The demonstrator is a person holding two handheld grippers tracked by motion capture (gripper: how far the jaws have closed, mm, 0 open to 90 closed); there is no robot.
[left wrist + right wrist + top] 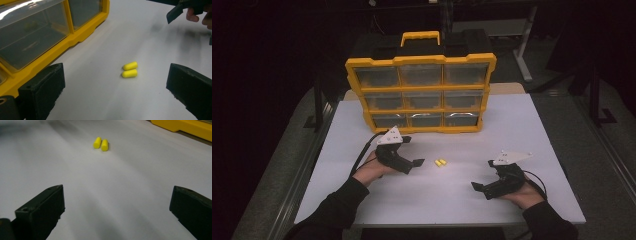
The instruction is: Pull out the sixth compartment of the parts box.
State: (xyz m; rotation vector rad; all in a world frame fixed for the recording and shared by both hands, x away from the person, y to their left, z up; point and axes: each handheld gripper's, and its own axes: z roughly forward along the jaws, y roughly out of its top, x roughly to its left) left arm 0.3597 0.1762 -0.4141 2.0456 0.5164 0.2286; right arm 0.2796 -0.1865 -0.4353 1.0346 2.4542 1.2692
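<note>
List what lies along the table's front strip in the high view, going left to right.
Left hand-held gripper → two yellow earplugs, lying side by side → right hand-held gripper. The yellow organizer stands farther back, behind all three.

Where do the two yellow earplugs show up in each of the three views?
High view: earplugs lie at table centre, between the grippers.
Left gripper view: earplugs just right of centre, side by side, ahead of the open jaws.
Right gripper view: earplugs near the top, left of centre.
Shared landmark: the yellow organizer beyond them.
</note>
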